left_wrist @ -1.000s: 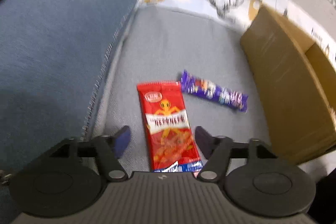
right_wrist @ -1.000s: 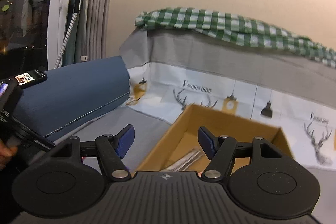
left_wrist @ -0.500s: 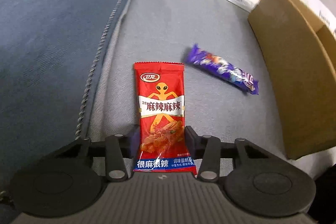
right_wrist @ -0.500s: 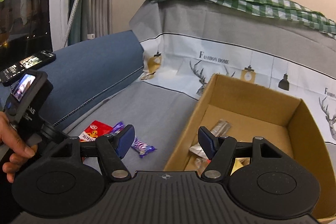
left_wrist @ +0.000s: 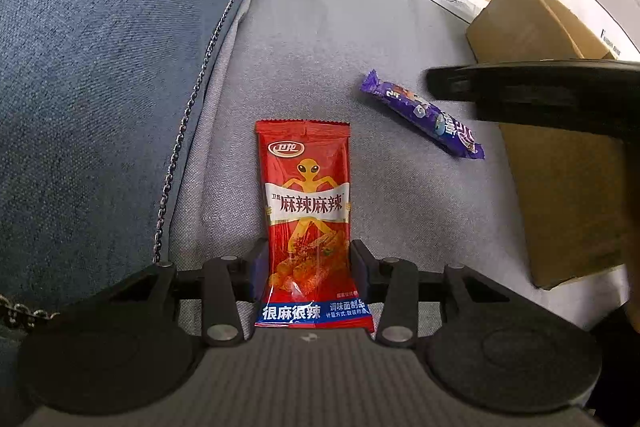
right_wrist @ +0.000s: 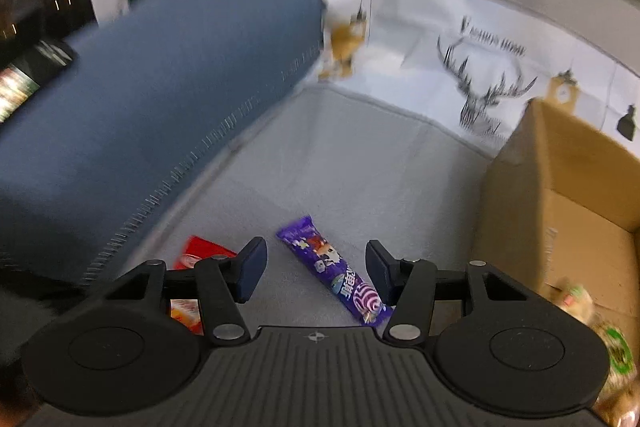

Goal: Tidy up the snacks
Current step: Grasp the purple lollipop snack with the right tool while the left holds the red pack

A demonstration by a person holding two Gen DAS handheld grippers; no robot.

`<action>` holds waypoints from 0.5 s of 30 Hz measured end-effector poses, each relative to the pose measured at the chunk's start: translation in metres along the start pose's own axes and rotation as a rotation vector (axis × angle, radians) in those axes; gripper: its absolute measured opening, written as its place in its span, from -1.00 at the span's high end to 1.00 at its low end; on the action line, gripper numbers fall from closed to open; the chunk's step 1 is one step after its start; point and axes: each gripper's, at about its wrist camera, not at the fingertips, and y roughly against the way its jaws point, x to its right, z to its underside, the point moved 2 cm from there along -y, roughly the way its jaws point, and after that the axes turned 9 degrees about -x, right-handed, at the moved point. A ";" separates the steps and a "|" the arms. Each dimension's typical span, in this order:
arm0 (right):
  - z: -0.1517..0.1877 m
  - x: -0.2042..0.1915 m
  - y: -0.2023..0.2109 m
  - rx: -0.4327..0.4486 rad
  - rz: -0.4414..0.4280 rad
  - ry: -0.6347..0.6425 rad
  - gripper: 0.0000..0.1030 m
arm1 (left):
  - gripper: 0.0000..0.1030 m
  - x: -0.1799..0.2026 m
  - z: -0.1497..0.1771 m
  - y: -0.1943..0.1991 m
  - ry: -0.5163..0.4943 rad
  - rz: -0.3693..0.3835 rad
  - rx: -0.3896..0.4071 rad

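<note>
Under me is a grey cushion (left_wrist: 320,47). The cardboard box (left_wrist: 560,187) stands on it. A purple candy bar (left_wrist: 424,117) lies just left of the box, a red snack packet (left_wrist: 306,219) farther left, both flat, as far as I can tell.

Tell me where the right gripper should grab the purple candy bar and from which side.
Grip the purple candy bar across its narrow middle, coming from above. It lies flat and slanted on the grey cushion, long and thin, so the right gripper fingers should straddle its width, not its length.
</note>
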 end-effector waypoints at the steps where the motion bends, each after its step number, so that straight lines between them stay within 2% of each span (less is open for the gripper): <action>1: -0.005 -0.001 -0.013 -0.026 0.012 0.005 -0.12 | 0.09 0.001 0.000 -0.001 -0.002 0.000 0.001; 5: -0.009 -0.001 -0.056 -0.150 0.027 0.022 -0.15 | 0.08 0.000 0.001 -0.001 -0.014 0.002 0.006; 8: -0.002 0.000 -0.073 -0.195 0.044 0.029 -0.10 | 0.08 0.000 0.002 -0.002 -0.017 0.013 0.008; 9: 0.001 0.001 -0.075 -0.206 0.035 0.022 0.18 | 0.08 0.000 0.003 -0.002 -0.017 0.015 0.010; 10: 0.004 0.003 -0.076 -0.210 0.017 0.014 0.57 | 0.08 0.000 0.003 -0.002 -0.016 0.018 0.011; 11: 0.007 0.005 -0.075 -0.205 -0.011 0.000 0.70 | 0.08 0.000 0.003 -0.002 -0.015 0.022 0.012; 15: 0.020 0.008 -0.057 -0.181 -0.049 -0.062 0.71 | 0.09 -0.001 0.002 -0.001 -0.015 0.034 0.016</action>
